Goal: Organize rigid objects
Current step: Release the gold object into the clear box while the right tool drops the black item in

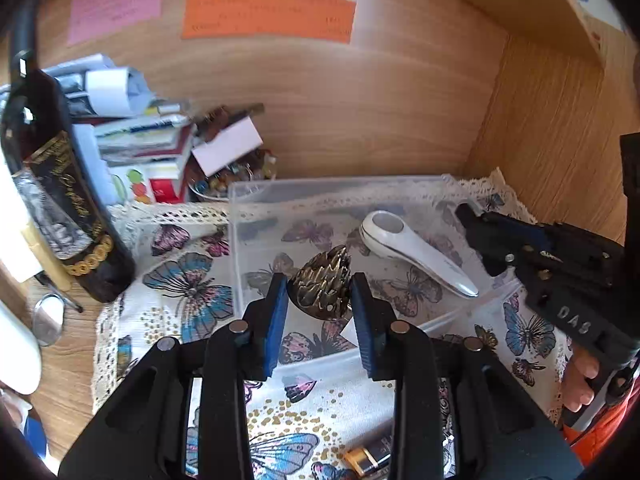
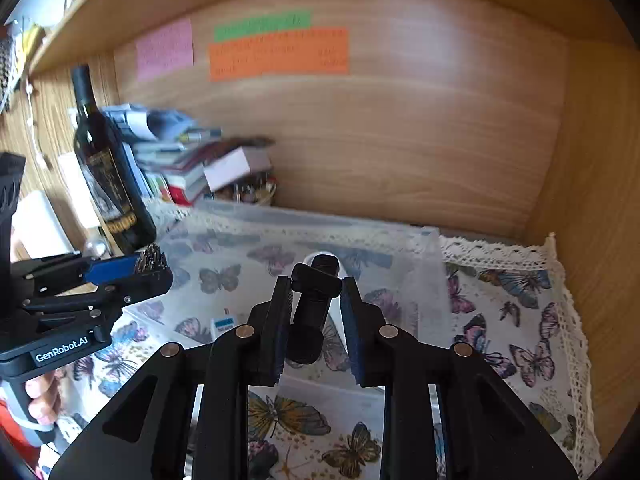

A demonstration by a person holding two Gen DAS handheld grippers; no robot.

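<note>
A clear plastic rectangular bin (image 1: 256, 208) sits on the butterfly-print lace-edged cloth (image 1: 188, 280), a white teardrop-shaped handheld device (image 1: 416, 254) lying at its two o'clock corner. Above the bin, the left claw (image 1: 320, 300) pinches a spiky bronze metal cone (image 1: 322, 286). At its three o'clock the right claw (image 2: 314, 316) grips a black cylindrical bolt-like part (image 2: 314, 300).

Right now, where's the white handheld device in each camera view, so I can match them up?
Left wrist: white device lies in the clear bin, right of centre, beyond the left tool.
Right wrist: mostly hidden behind the black object in the right tool; only white slivers show at centre.
Shared landmark: the orange note on the back wall.
</note>
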